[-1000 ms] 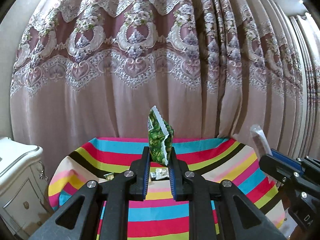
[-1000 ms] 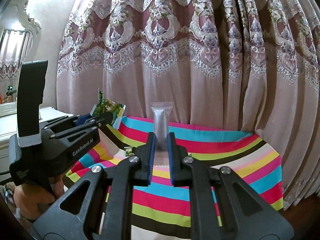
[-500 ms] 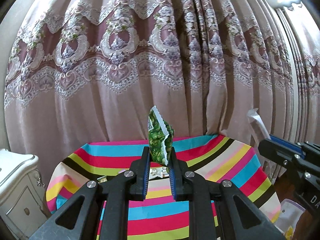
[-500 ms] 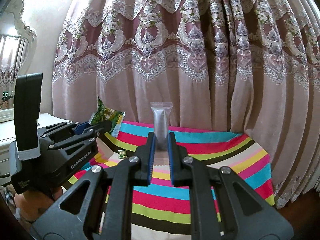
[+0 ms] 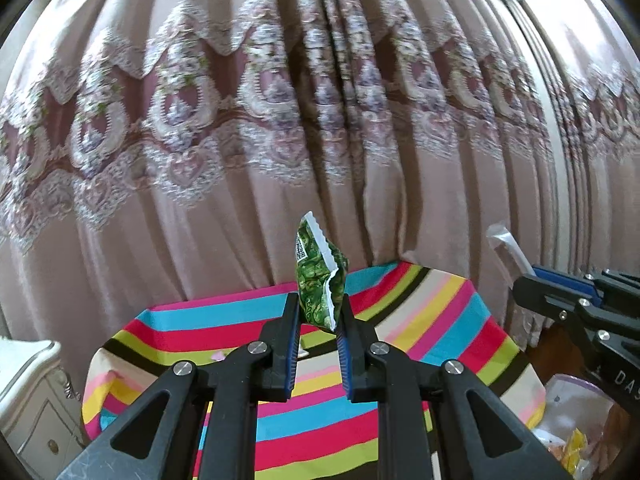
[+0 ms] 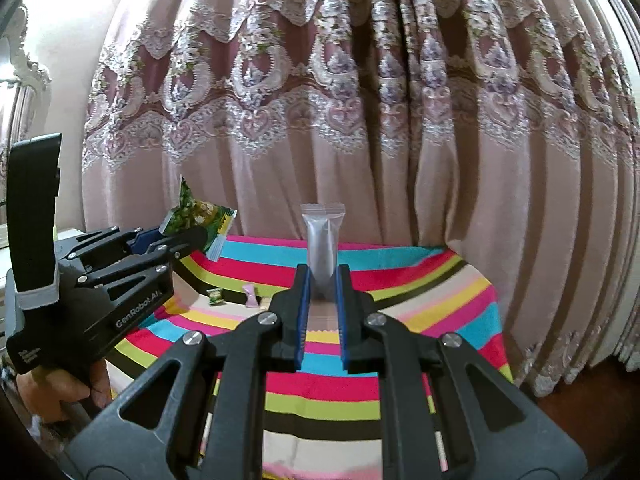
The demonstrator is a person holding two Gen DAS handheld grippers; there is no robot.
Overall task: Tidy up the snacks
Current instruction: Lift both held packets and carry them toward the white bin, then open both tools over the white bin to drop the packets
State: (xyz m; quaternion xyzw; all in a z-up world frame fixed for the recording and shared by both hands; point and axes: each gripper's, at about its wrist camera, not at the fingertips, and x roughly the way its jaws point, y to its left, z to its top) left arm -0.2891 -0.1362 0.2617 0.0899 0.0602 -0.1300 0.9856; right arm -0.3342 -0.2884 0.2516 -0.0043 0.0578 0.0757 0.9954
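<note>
Left tool (image 5: pixel 318 312) pinches green snack packet (image 5: pixel 318 276) upright between its pads.

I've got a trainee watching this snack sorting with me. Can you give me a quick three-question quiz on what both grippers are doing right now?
1. True or false: the left gripper is empty.
2. What does the right gripper hold? A) clear grey-filled packet B) green packet C) nothing
3. What covers the table?

Key:
1. False: it is shut on the green snack packet.
2. A, the clear grey-filled packet.
3. A striped cloth.
</note>
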